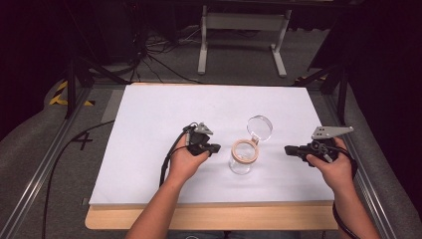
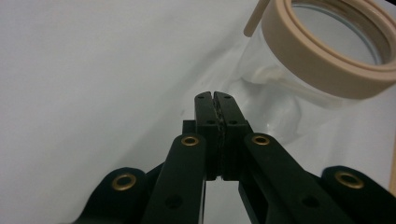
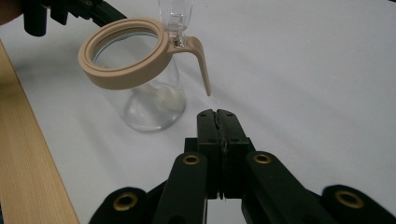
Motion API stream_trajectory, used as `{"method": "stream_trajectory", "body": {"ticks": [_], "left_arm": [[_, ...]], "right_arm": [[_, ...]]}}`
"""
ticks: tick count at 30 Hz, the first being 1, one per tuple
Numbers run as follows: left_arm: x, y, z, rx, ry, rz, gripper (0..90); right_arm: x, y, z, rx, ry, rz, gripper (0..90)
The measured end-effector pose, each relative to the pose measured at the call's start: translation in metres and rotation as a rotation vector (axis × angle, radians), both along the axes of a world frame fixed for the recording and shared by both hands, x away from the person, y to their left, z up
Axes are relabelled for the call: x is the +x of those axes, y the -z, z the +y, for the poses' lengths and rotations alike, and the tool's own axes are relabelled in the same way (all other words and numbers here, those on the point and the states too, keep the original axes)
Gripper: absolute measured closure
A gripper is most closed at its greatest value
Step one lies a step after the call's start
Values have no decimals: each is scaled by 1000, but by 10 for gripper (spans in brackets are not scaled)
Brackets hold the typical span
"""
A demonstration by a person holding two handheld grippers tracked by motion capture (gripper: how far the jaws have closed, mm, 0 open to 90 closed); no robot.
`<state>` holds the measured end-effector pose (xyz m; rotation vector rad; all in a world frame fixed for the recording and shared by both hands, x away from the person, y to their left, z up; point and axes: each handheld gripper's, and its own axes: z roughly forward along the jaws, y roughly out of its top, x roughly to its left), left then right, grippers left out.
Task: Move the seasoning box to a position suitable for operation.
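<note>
- High view: jar (image 1: 243, 158) stands open on the white sheet (image 1: 149, 149), between the two grippers. Left gripper (image 1: 213, 148) sits just beside its left wall, jaws pressed together, nothing held. Right gripper (image 1: 290, 150) is farther off on the other side, jaws also together and empty. Glass lid (image 1: 260, 127) lies flipped back beyond the jar, joined at the tan ring (image 1: 244, 150).
- High view, writing: a dark "4" (image 1: 82, 141) marked on the floor left of the table. No label on the jar.
- Left gripper view: jaws meet flat, tips pointing at the jar's lower wall (image 2: 275, 107), just ahead and right of them; cannot tell if touching. Tan ring (image 2: 322, 60) is up and right of the tips.
- Right gripper view: jaws together, empty. Jar (image 3: 149, 100) is ahead and left of the tips, apart. Tan tab (image 3: 201, 65) hangs off the ring just above the tips. Wooden table edge (image 3: 28, 163) runs along the left.
- Advice: likely step is closing the lid. Brace the jar low with the left so it cannot slide or tip, then open the right jaws and take the lid or tab gently; glass is slick.
- No brand or print readable on either gripper.
</note>
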<state>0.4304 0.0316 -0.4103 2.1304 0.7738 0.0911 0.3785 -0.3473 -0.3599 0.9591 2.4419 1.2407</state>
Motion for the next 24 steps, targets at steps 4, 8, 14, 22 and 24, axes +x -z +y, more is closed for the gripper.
{"method": "stream_trajectory", "body": {"ticks": [4,8,14,22,24], "left_arm": [[1,6,-13,41,20,-9,896],[-1,9,-22,34,46,4,895],[-3,11,-26,31,63,12,895],[-5,12,-28,41,66,10,897],[-5,12,-28,35,74,20,897]], "right_arm": [[-4,-1,-6,5,16,-2,895],[-5,0,-7,3,19,0,895],[-5,0,-6,3,13,-1,895],[-4,0,-5,5,8,8,895],[-4,1,-5,4,5,10,895]]}}
